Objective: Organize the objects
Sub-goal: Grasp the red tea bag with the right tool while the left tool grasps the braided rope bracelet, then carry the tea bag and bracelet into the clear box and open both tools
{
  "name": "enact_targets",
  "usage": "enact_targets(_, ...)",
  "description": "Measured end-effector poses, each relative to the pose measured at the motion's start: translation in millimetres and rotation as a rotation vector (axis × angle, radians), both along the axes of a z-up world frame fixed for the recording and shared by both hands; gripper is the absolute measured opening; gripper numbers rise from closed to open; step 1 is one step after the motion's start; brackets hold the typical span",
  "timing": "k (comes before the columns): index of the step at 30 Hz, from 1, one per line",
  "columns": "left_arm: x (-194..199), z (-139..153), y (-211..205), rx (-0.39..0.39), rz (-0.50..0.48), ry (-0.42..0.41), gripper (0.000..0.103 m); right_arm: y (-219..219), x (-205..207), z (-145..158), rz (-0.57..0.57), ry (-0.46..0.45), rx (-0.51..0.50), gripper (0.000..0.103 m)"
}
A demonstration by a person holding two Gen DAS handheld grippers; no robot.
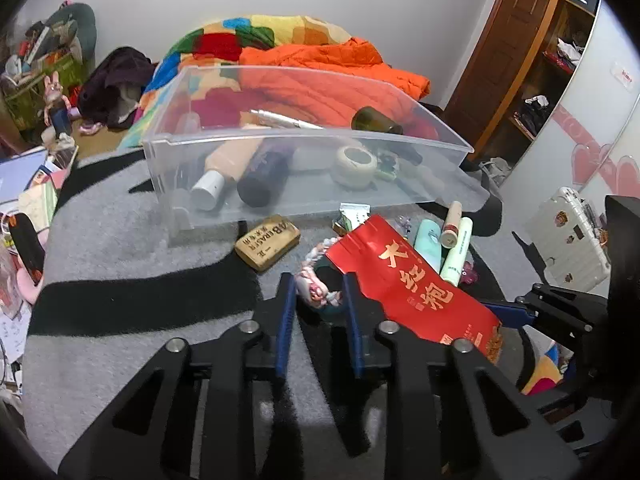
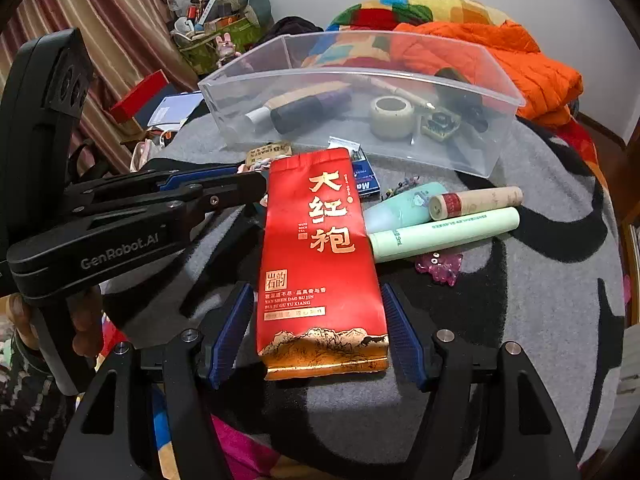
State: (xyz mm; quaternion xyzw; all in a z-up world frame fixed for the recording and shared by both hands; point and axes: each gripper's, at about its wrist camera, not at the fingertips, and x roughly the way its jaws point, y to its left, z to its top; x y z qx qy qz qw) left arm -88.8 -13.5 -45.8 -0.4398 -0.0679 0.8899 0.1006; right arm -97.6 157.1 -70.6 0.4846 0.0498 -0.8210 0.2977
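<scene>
A clear plastic bin [image 1: 168,160] [image 2: 224,108] stands on the grey and black rug and holds bottles, a tape roll [image 1: 354,166] [image 2: 392,116] and small items. My left gripper [image 1: 318,296] is open, its fingers on either side of a pink and white beaded bracelet [image 1: 316,288] on the rug. My right gripper [image 2: 320,308] is open around the lower end of a red tea packet [image 2: 320,248] [image 1: 412,288] that lies flat. It is not closed on it. The left gripper also shows in the right wrist view [image 2: 244,184].
Beside the packet lie a mint tube [image 2: 444,234] [image 1: 456,254], a teal bottle [image 2: 404,206], a tan tube [image 2: 476,200], a pink charm [image 2: 438,266] and a blue box [image 2: 366,182]. A tan eraser block [image 1: 267,246] lies before the bin. Bedding [image 1: 320,64] lies behind; clutter at left.
</scene>
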Motion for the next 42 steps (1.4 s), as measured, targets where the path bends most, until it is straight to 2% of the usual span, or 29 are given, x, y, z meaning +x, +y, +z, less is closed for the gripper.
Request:
enact_targets(1, 0.1, 0.5, 0.0, 0.0, 0.002, 0.004, 0.019, -0.8, 1.2, 0.5, 0.003, 0.003, 0.003, 0.062)
enact_targets(3, 1.0, 2.1, -0.6, -0.001, 0.007, 0.011, 0.016, -0.6, 2.8, 1.2, 0.003, 0.018, 0.013, 0.054)
enact_targets(5, 2.8, 4.2, -1.4, 0.001, 0.009, 0.021, 0.014, 1.4, 5.3, 2.9, 0.006, 0.03, 0.015, 0.053)
enact_targets(8, 6.5, 6.4, -1.8, -0.022, 0.016, 0.036, 0.006, 3.6, 7.3, 6.5, 0.003, 0.046, 0.007, 0.053)
enact_targets(17, 19.8, 24.2, -4.9, -0.052, 0.036, 0.095, 0.005, 18.6, 11.8, 38.8, -0.04, 0.138, -0.044, 0.053)
enact_targets(23, 25.8, 41.3, -11.9, -0.041, 0.05, 0.135, 0.005, 30.0, 7.4, 58.0, -0.078, 0.186, -0.066, 0.053)
enact_targets(33, 30.9, 74.7, -13.5, -0.037, 0.056, 0.22, 0.005, 39.7, -6.4, 69.8, -0.127, 0.214, -0.084, 0.053)
enact_targets(42, 20.3, 104.4, -6.1, -0.026, 0.051, 0.295, 0.005, 44.0, -21.6, 82.1, -0.152, 0.25, -0.113, 0.053)
